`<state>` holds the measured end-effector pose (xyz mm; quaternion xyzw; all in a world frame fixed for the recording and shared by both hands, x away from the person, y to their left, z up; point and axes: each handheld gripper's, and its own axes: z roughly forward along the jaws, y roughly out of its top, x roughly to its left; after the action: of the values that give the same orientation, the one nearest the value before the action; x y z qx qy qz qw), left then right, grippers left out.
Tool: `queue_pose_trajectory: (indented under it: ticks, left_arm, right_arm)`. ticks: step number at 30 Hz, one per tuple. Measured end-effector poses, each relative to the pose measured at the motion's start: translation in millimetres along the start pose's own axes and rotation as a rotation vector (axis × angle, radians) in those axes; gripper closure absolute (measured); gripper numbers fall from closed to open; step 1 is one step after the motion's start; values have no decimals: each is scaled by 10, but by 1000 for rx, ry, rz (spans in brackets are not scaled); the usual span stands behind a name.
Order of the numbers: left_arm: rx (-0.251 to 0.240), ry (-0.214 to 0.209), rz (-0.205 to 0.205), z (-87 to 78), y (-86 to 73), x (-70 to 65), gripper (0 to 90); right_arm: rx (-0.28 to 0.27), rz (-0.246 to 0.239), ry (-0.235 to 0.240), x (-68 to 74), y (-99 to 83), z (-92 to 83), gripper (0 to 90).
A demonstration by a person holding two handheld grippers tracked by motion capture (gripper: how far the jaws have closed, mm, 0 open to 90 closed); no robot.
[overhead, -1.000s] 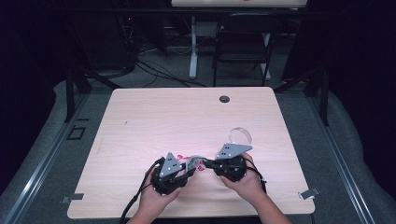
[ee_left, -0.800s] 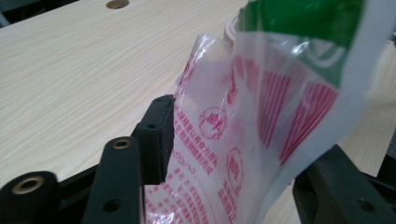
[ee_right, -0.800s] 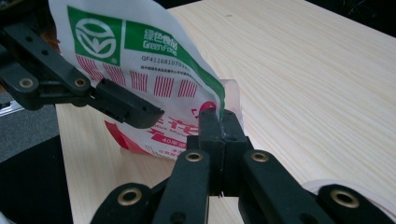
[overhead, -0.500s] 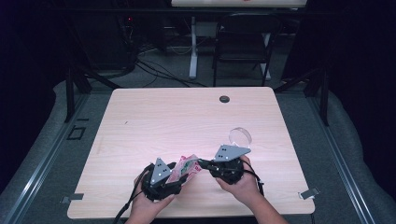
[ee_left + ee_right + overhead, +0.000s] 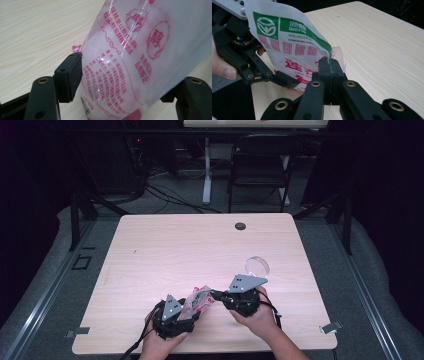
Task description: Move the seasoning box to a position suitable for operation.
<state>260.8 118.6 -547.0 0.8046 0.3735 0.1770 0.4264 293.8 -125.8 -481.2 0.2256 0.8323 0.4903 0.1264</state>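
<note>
Clamped together, the jaws of the right gripper [image 5: 329, 65] pinch one edge of the food bag [image 5: 294, 47], their pads pressed flat on the thin film with the bag's green-banded top rising above them; the jaws of the left gripper [image 5: 130, 87] stand apart on either side of the bag [image 5: 130, 57], having just been opening, and the left pad sits just beside the film while the far jaw is partly hidden behind it, so whether that one touches cannot be told. From the high view, the bag [image 5: 196, 300] hangs between the two grippers, lifted off the table [image 5: 165, 250] and close to its near edge, a little left of the middle; the left gripper [image 5: 186, 314] sits at the bag's lower left, in a hand [image 5: 162, 340] that comes in over the near edge; the right gripper [image 5: 216, 295] reaches in from the right, held by the other hand [image 5: 255, 317]. A clear round lid [image 5: 257, 266] lies on the table just beyond the right gripper, toward the right edge; a dark cable hole [image 5: 240, 226] sits near the far edge. Bare wood stretches across the far half and the left side; the near edge lies directly under the wrists, leaving little room on that side.
</note>
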Motion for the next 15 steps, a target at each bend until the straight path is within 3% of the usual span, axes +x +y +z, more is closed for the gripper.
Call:
queue_pose_trajectory:
  ticks: [3, 15]
  left_arm:
    - [1, 34, -16, 30, -30, -2, 294]
    - [65, 35, -23, 227, -155, 11, 242]
  right_arm:
    - [0, 1, 4, -2, 2, 0, 900]
    - [-5, 2, 9, -4, -12, -4, 900]
